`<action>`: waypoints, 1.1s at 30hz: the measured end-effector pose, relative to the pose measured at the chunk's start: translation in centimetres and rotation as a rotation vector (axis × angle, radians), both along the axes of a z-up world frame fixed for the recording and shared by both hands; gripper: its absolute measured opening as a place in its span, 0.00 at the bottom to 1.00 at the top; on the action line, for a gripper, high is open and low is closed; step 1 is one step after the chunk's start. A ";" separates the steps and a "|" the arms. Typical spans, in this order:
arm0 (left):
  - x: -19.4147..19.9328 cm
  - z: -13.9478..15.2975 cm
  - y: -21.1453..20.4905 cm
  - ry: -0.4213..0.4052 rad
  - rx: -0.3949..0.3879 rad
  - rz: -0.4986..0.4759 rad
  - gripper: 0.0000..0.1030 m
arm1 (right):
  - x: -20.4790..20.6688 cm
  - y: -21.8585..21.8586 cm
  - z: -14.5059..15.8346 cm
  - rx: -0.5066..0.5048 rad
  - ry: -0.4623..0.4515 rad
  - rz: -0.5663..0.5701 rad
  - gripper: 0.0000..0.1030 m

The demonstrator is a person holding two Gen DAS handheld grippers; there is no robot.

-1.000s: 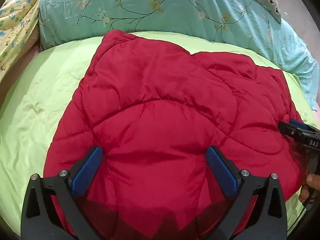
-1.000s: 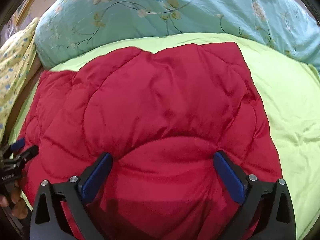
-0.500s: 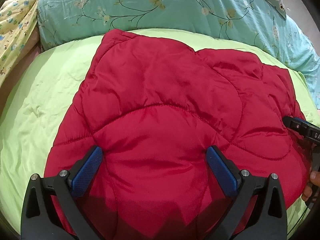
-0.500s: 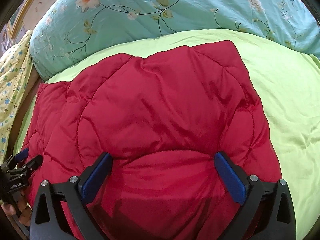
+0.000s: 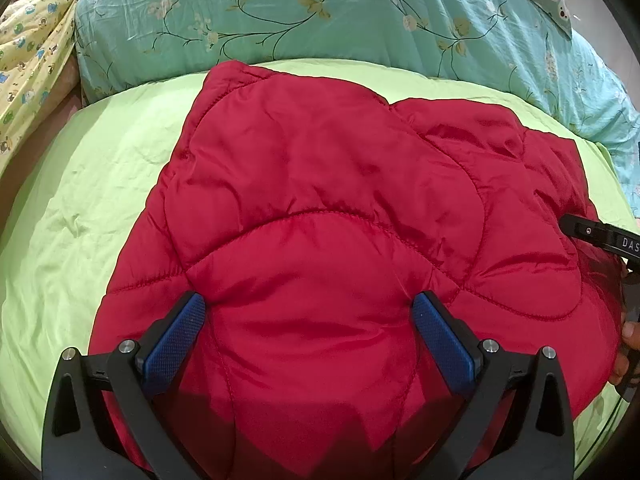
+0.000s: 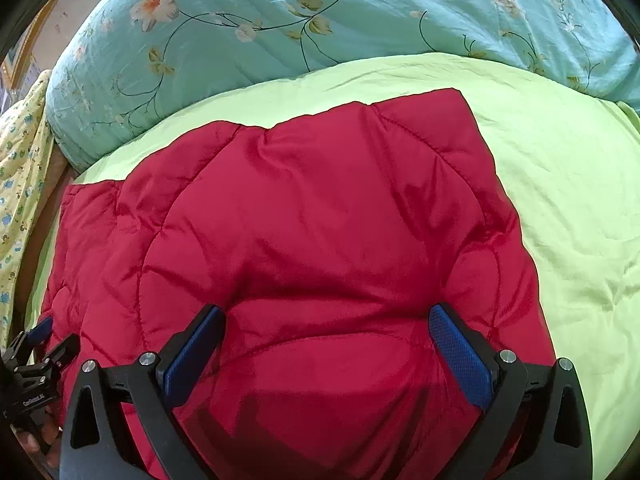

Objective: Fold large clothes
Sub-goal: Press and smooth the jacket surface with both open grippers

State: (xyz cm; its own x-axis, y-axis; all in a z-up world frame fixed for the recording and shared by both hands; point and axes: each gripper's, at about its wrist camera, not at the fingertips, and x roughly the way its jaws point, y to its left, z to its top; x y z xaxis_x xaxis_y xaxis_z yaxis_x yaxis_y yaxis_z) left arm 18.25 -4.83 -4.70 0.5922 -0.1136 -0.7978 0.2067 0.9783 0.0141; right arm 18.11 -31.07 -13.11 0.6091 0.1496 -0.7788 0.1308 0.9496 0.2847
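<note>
A red quilted puffer garment (image 5: 340,208) lies spread on a light green bedsheet (image 5: 80,208); it also shows in the right wrist view (image 6: 320,220). My left gripper (image 5: 310,312) is open, its blue pads (image 5: 176,340) wide apart over the garment's near edge. My right gripper (image 6: 326,324) is open too, its pads (image 6: 460,352) straddling a puffed fold of the near edge. Each gripper shows at the edge of the other's view: the right one (image 5: 600,236) at the garment's right side, the left one (image 6: 36,344) at its left side.
A teal floral quilt (image 5: 320,12) lies bunched along the far side of the bed (image 6: 320,12). A yellow patterned cloth (image 5: 28,52) hangs at the far left. Green sheet (image 6: 560,200) extends to the right of the garment.
Both grippers have moved slightly forward and down over the garment's near edge. Both stay open. The garment has hardly shifted.
</note>
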 end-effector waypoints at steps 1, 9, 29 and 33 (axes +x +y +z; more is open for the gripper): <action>0.0 0.0 0.0 0.000 0.000 0.000 1.00 | 0.0 0.0 0.0 0.000 0.000 0.000 1.00; 0.1 0.2 0.0 0.007 -0.001 -0.003 1.00 | 0.0 -0.1 0.0 0.002 -0.003 0.001 1.00; -0.6 0.2 -0.6 -0.042 0.044 0.001 1.00 | -0.2 0.0 -0.2 -0.005 -0.015 -0.006 1.00; -0.7 0.1 -0.7 -0.048 0.050 -0.001 1.00 | -0.2 0.0 -0.2 -0.005 -0.016 -0.006 1.00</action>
State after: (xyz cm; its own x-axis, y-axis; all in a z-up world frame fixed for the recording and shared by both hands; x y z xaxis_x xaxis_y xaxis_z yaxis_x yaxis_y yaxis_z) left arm 17.55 -5.50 -4.57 0.6301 -0.0751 -0.7729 0.2055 0.9759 0.0727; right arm 17.90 -31.06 -13.27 0.6223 0.1419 -0.7698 0.1323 0.9502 0.2821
